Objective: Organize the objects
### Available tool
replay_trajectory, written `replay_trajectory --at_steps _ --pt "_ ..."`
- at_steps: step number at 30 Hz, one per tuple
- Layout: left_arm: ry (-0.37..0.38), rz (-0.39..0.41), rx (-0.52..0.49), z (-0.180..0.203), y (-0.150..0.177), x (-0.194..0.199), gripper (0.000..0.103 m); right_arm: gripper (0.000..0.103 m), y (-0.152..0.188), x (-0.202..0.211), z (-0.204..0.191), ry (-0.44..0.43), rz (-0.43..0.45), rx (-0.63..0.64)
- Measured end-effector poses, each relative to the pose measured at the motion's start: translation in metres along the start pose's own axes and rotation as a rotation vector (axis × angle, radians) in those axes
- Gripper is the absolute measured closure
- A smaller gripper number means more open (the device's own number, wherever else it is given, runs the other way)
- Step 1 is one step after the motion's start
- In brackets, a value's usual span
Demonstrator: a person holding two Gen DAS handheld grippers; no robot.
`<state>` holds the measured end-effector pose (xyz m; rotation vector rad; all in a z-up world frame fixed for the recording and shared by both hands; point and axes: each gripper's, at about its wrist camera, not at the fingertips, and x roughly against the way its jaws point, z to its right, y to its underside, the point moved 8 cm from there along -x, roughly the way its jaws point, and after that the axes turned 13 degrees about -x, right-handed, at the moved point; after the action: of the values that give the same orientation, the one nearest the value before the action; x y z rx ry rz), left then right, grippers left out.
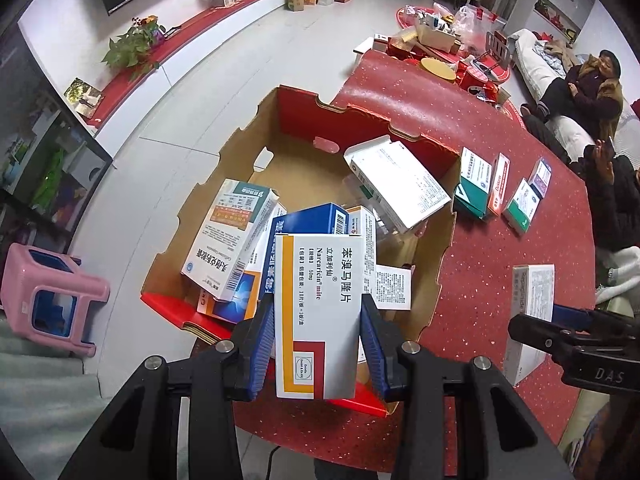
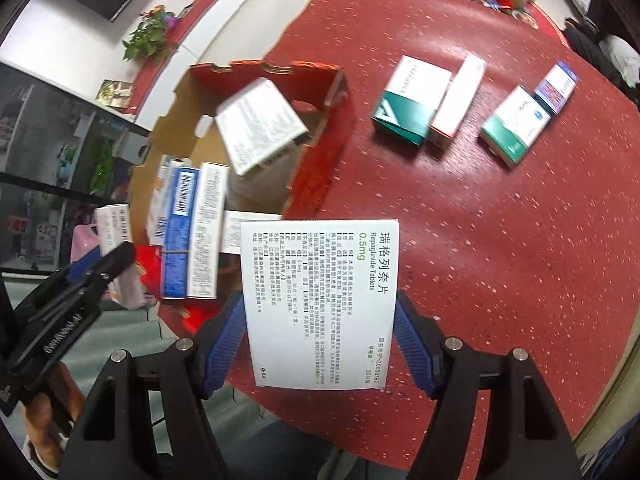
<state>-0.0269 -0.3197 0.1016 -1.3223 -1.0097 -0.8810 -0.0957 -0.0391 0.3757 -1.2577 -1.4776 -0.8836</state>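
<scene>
Speckled red desk (image 2: 500, 240) is carrying an open cardboard box (image 1: 240, 168) of cartons while left gripper (image 1: 318, 344) is clamping a yellow-striped carton (image 1: 320, 320) over it and right gripper (image 2: 320, 344) is pinching a white rectangular carton (image 2: 320, 304) above the desk's near edge.

Bright, fisheye-warped; perhaps slight motion blur.

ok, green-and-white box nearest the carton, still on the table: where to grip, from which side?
From above, across its two long edges near mid-length. The green-and-white box lies flat on the red table, but a pink box sits tight against one long edge, so that finger likely has to wedge in between.
</scene>
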Motion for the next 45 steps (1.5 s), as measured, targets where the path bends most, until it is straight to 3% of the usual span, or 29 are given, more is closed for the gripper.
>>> replay_trajectory --at_steps 45 --pt "-0.04 -0.019 0.007 -0.027 -0.016 -0.017 0.06 0.032 -0.017 -0.016 -0.061 -0.067 -0.029 0.05"
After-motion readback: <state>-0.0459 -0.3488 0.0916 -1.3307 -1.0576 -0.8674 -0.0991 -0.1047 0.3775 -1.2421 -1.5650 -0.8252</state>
